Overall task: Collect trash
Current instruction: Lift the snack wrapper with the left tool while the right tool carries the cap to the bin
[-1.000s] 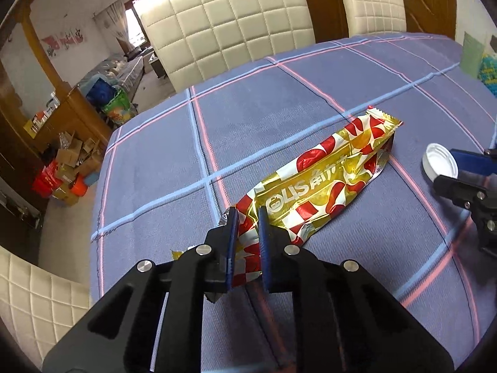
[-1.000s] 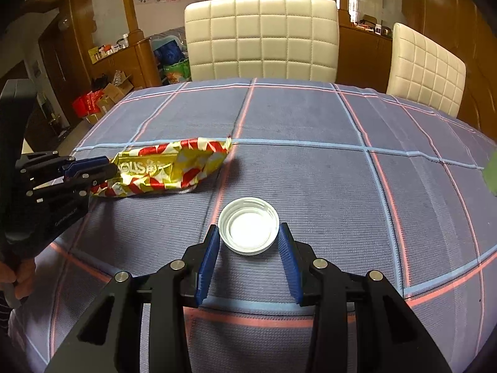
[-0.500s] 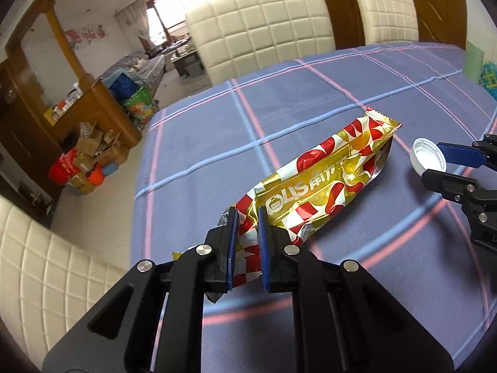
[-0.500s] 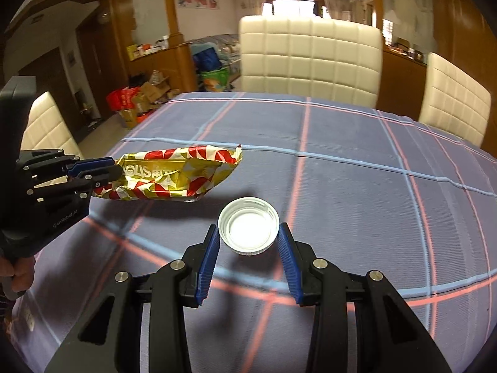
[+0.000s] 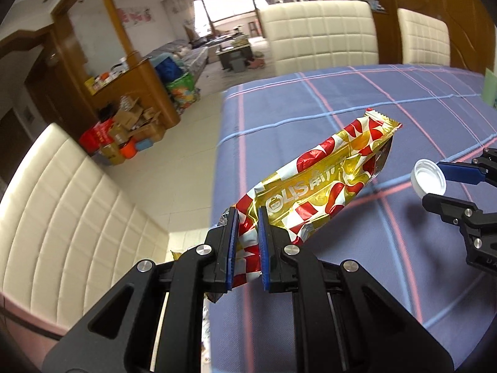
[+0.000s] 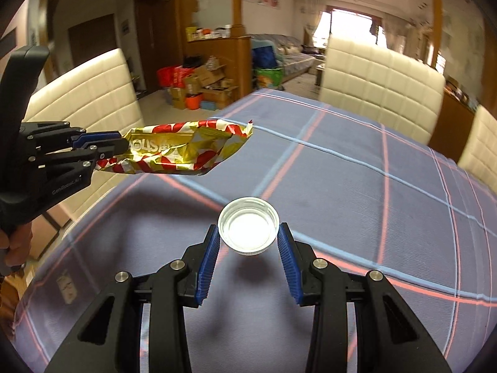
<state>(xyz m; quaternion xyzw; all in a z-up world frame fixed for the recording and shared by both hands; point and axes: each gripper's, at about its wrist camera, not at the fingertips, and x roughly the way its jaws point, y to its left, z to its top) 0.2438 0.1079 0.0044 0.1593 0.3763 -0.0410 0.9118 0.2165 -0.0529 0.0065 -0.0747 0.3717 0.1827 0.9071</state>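
Observation:
A gold and red snack wrapper (image 5: 323,180) hangs in the air above the table's left edge, one end pinched in my left gripper (image 5: 246,217), which is shut on it. From the right wrist view the same wrapper (image 6: 186,150) juts out of the left gripper (image 6: 119,143) at the left. A white bottle cap (image 6: 248,229), open side up, is clamped between the blue pads of my right gripper (image 6: 248,233), lifted off the cloth with its shadow below. The cap (image 5: 428,177) and right gripper (image 5: 435,183) show at the right of the left wrist view.
The table carries a blue plaid cloth (image 6: 357,168) with pink and light blue lines. Cream padded chairs (image 5: 71,211) (image 6: 379,84) stand around it. Cardboard boxes and bags (image 6: 198,87) crowd the floor by a wooden cabinet beyond the table's left edge. A hand (image 6: 15,242) grips the left tool.
Both grippers have lifted their loads off the cloth and swung left toward the table's edge. The floor and a near chair have come into view. Neither grip has changed.

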